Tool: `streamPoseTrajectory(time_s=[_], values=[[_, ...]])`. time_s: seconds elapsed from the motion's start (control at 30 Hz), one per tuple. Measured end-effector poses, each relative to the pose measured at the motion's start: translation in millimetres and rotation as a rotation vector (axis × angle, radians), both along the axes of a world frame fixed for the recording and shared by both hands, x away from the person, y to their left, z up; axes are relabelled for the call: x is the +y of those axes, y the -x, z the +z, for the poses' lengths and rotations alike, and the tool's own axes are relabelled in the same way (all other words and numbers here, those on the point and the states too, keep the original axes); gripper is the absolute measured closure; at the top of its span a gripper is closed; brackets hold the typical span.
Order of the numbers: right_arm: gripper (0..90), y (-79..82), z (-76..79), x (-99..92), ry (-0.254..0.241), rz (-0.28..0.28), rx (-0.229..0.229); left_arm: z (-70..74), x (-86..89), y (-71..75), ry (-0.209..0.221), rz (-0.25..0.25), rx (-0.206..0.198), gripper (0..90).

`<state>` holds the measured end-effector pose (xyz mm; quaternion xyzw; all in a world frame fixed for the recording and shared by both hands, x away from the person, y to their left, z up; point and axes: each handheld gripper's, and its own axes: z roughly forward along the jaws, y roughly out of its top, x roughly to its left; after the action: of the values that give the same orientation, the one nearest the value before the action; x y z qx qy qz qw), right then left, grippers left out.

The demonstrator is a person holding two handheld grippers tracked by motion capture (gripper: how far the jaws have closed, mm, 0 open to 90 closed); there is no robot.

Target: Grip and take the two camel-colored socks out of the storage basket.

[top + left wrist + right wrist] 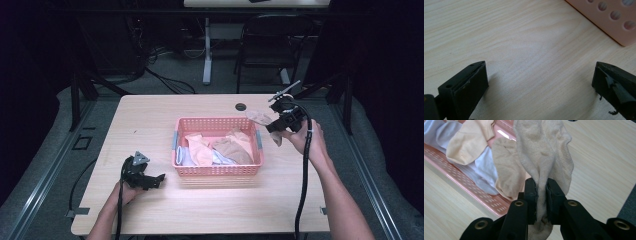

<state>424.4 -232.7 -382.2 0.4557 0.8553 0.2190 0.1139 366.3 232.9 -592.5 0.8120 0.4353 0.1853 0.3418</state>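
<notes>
1. My right gripper (pixel 541 195) is clenched on a beige sock (pixel 544 152). The jaws pinch it at a bunched middle part, so cloth hangs out above the pads and a short tail comes out below them. I judge that a pinch on gathered cloth keeps a limp thing from slipping.

2. In the high view I hold the right gripper (pixel 274 126) in the air just past the right end of the pink basket (pixel 218 171), with the sock (pixel 260 118) draped from it beside the rim. It hangs free of the table (pixel 150 115), so nothing drags.

3. The basket sits at the middle of the table and holds the rest of the socks (pixel 220 147), peach, white and tan, lying loosely over each other. The right gripper view shows a peach sock (pixel 467 143) and a white sock (pixel 485 167) on the basket's perforated wall.

4. My left gripper (pixel 152 180) rests low on the table, left of the basket, released, with nothing between its jaws. In the left gripper view the two pads (pixel 471 87) stand wide apart over bare wood, and a corner of the basket (pixel 614 20) sits just ahead. I judge that it waits there, near enough to take the sock's free end or steady the basket.
</notes>
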Motion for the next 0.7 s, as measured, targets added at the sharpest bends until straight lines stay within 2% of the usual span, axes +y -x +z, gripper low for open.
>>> streamPoseTrajectory(time_s=[0.07,0.3,0.37,0.4,0.6,0.7], values=[[80.7,1.7,1.2,-6.7,0.017,-0.006,0.006,0.0,0.0,0.0,0.000,0.000,0.000,0.1],[80.8,6.8,0.5,-26.9,0.022,-0.036,0.011,0.0,0.0,0.1,0.000,0.001,0.000,0.1],[80.7,7.9,-0.2,-31.1,0.010,-0.048,0.010,0.0,0.0,0.0,0.000,0.000,0.000,0.1],[80.8,9.2,-1.5,-38.7,0.009,-0.056,0.013,0.0,0.0,0.0,0.000,0.000,0.000,0.1],[80.8,12.2,-11.6,-56.7,-0.008,-0.103,0.018,0.0,0.0,0.0,0.000,0.000,0.000,0.1],[80.8,11.8,-20.1,-64.7,-0.005,-0.122,0.038,0.0,0.0,0.0,0.000,0.000,0.000,0.1]])
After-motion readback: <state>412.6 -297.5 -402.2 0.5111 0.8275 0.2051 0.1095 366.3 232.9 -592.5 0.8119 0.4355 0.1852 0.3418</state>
